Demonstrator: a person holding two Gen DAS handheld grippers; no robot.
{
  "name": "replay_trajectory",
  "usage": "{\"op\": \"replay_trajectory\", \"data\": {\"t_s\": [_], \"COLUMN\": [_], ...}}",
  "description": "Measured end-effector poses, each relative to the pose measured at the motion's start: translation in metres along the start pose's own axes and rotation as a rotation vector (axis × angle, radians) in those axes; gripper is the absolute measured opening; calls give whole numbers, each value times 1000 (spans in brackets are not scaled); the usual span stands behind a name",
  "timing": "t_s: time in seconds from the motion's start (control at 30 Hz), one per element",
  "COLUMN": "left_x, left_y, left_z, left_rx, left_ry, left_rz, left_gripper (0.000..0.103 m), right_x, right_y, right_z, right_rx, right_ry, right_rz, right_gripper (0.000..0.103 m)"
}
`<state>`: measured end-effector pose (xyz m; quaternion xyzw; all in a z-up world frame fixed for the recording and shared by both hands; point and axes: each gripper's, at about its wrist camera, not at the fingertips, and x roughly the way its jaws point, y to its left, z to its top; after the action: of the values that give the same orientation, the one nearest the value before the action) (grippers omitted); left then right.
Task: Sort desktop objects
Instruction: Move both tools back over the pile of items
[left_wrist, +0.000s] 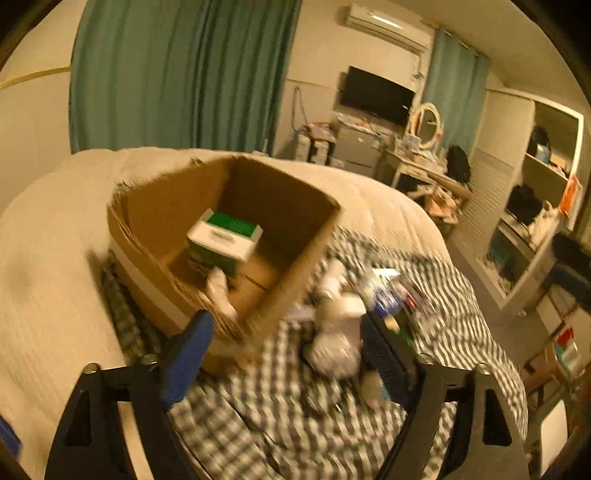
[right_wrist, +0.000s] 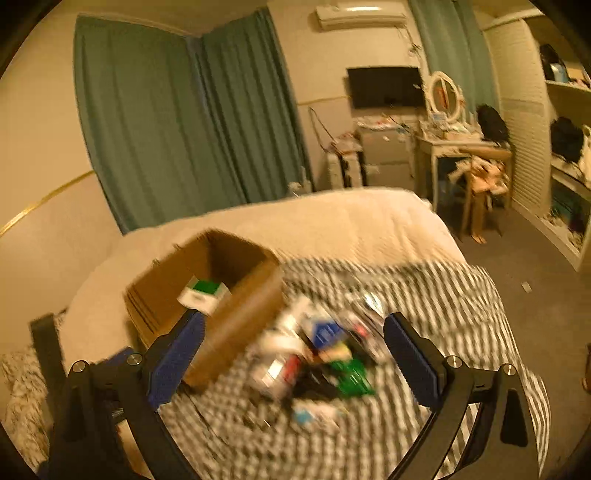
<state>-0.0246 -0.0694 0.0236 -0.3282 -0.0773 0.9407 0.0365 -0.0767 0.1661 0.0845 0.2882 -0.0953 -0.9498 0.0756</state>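
An open cardboard box (left_wrist: 155, 218) (right_wrist: 243, 310) stands on a bed, with a green-and-white carton (left_wrist: 225, 234) (right_wrist: 203, 291) and a small white item (left_wrist: 219, 286) inside. Right of the box, a blurred pile of small objects (left_wrist: 343, 310) (right_wrist: 321, 354) lies on a checked cloth (left_wrist: 280, 398) (right_wrist: 443, 295). My left gripper (left_wrist: 286, 354) hangs open above the cloth near the box's front corner, nothing between its blue pads. My right gripper (right_wrist: 295, 354) is open over the pile, holding nothing. Both views are motion-blurred.
The bed has a cream quilt (left_wrist: 48, 295) (right_wrist: 332, 221). Teal curtains (left_wrist: 177, 74) hang behind. A wall TV (right_wrist: 384, 86), drawers, a dressing table with an oval mirror (right_wrist: 445, 92) and white shelves (left_wrist: 539, 192) fill the far right. Carpeted floor (right_wrist: 524, 266) lies right of the bed.
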Motion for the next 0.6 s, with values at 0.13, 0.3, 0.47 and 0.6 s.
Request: {"op": "replay_trajectory", "data": {"t_s": [0.13, 0.3, 0.47, 0.6], "left_x": [22, 56, 105, 130], "left_y": [-25, -46, -42, -38], "left_z": [-44, -64, -76, -86], "left_rx": [7, 102, 130, 105], "left_ry": [112, 160, 258, 329], "left_rz": [-49, -34, -7, 2], "left_gripper": [92, 92, 92, 92], "right_x": [15, 45, 62, 86], "right_y": [-23, -53, -51, -45], "right_z": [-55, -101, -102, -106], "right_rx": [4, 61, 4, -27], "right_ry": [66, 155, 162, 193], "right_rz": [-47, -64, -80, -53], "right_gripper": [98, 98, 98, 98]}}
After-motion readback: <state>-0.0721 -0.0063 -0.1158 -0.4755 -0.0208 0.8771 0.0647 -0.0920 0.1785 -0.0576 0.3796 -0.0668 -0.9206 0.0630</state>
